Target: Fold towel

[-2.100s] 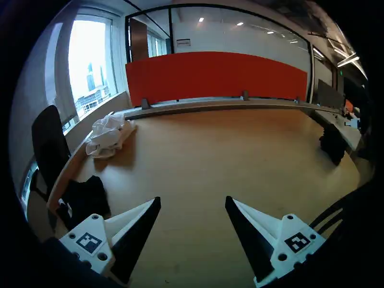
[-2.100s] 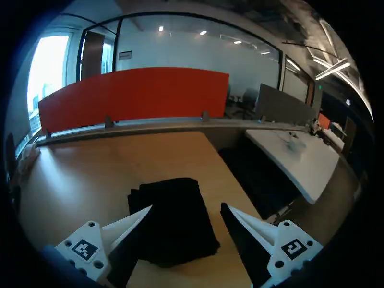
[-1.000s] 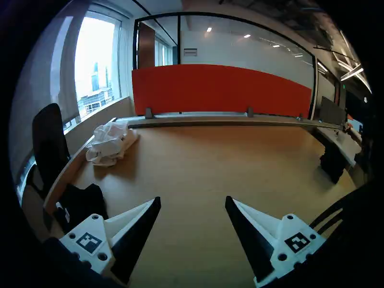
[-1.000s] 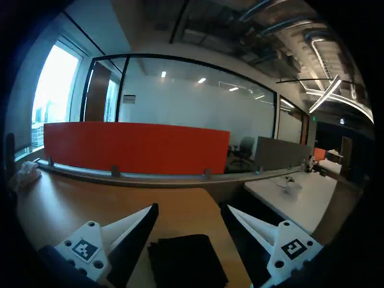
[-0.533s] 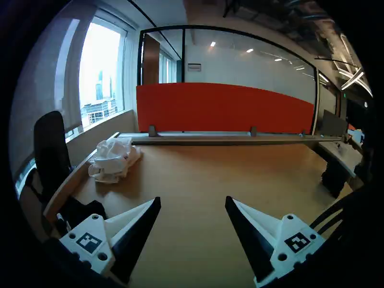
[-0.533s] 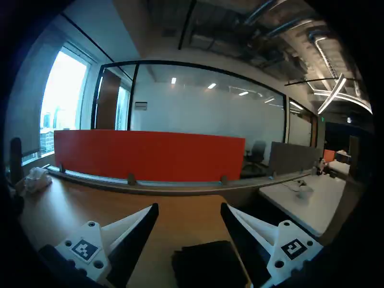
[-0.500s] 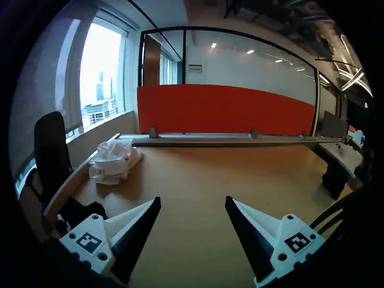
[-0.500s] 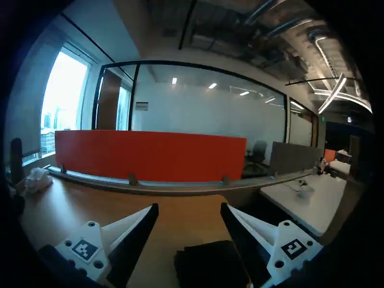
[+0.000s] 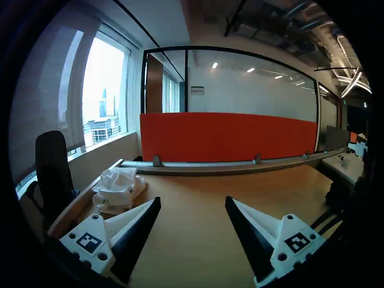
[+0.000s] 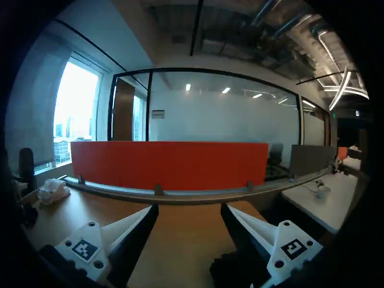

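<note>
In the left gripper view, on the desk [image 9: 201,225], at its far left edge: a crumpled cloth heap [image 9: 117,189]. Left of the desk, a chair [image 9: 53,168], and behind the chair a window [image 9: 105,110]. Along the far edge of the desk, an upright partition [image 9: 228,137]. In the right gripper view, a folded towel [image 10: 235,269] on the near part of the desk, close under the right gripper [image 10: 189,205], more toward its right finger. Far to the left, the heap again. To the right, apart from this desk, a neighbouring desk [image 10: 336,209] with a cup [image 10: 324,192] on it.
</note>
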Motion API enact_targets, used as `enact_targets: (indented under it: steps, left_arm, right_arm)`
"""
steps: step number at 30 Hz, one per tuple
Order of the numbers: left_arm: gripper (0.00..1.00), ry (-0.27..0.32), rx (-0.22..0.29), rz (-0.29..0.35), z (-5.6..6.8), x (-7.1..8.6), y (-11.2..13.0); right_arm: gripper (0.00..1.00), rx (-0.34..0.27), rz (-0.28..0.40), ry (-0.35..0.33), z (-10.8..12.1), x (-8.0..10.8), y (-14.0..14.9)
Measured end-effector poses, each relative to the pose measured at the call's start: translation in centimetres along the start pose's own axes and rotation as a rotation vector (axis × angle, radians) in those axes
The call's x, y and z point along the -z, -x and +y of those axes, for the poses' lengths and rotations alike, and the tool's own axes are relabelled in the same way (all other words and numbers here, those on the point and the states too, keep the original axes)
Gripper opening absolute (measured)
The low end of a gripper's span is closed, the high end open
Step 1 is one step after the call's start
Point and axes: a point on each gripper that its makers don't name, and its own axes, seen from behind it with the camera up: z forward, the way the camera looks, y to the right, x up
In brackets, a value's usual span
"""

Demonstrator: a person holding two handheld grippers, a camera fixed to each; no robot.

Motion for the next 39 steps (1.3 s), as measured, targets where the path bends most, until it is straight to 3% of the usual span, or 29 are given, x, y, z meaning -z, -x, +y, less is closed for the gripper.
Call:
enact_targets:
  steps: [9,15,21,30,39]
  left_arm:
    - [1.00,0.002,0.000,0.059,-0.1,-1.0,-2.4]
    - [1.00,-0.011,0.014,0.066,-0.7,-1.2,-2.1]
    - [1.00,-0.019,-0.008,0.089,-1.1,-1.1,-2.2]
    - [1.00,-0.002,-0.018,0.121,-0.5,-1.3,-1.1]
    - [1.00,-0.009,-0.036,0.178,-0.5,-2.1,1.2]
  right_arm:
    - [1.00,-0.040,0.019,-0.045,-4.0,-0.4,-1.3]
    - [1.00,-0.044,0.012,-0.056,-5.3,-0.5,-1.3]
    - [1.00,-0.043,0.014,-0.047,-6.1,-0.6,-2.3]
    - [1.00,-0.033,0.028,-0.050,-7.5,0.2,-2.9]
    - [1.00,-0.007,0.009,-0.059,-8.6,0.3,-0.3]
